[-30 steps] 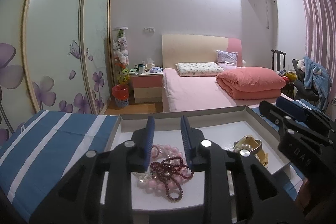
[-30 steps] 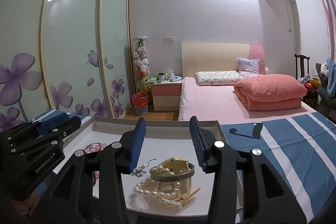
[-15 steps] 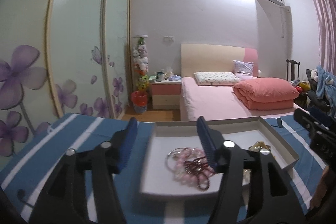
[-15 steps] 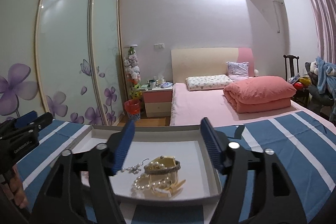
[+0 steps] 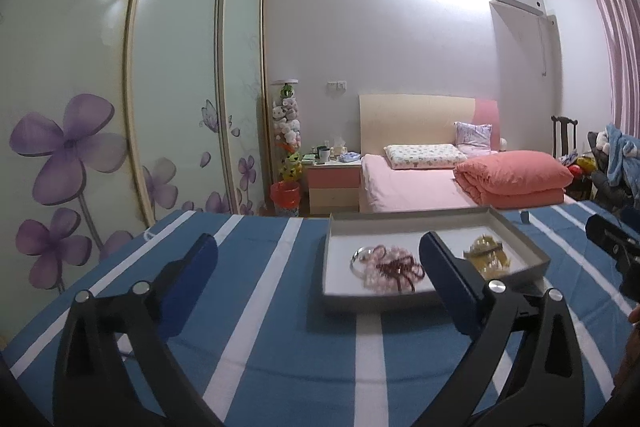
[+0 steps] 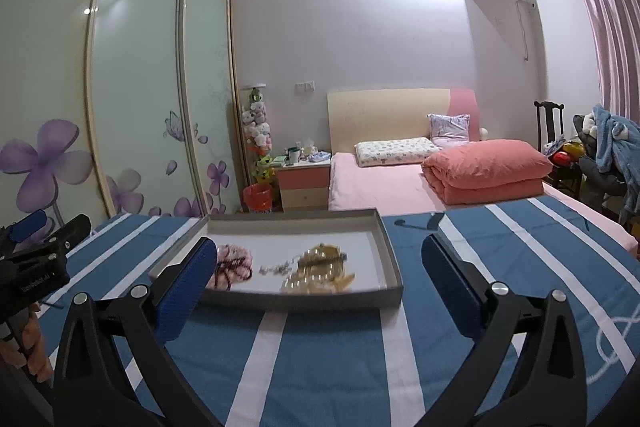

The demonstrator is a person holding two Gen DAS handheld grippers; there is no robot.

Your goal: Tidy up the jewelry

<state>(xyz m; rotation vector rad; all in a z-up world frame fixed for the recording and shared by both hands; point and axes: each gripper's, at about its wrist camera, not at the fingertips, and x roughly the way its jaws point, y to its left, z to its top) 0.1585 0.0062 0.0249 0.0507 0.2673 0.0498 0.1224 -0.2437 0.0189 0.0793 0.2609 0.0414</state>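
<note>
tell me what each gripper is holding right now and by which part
Nothing is held. The left gripper and right gripper are both opening with nothing between their fingers; the jewelry lies in the tray ahead.

Both grippers (image 5: 320, 267) (image 6: 320, 267) (jaws opening) empty

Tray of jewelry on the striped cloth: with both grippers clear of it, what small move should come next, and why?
Probably bring the left gripper forward over the dark red bead string. Both it and the right gripper have their jaws opening with nothing between them, short of the tray. That string lies tangled on the pink beads, apart from the gold pile, so it looks like the piece to separate.
</note>
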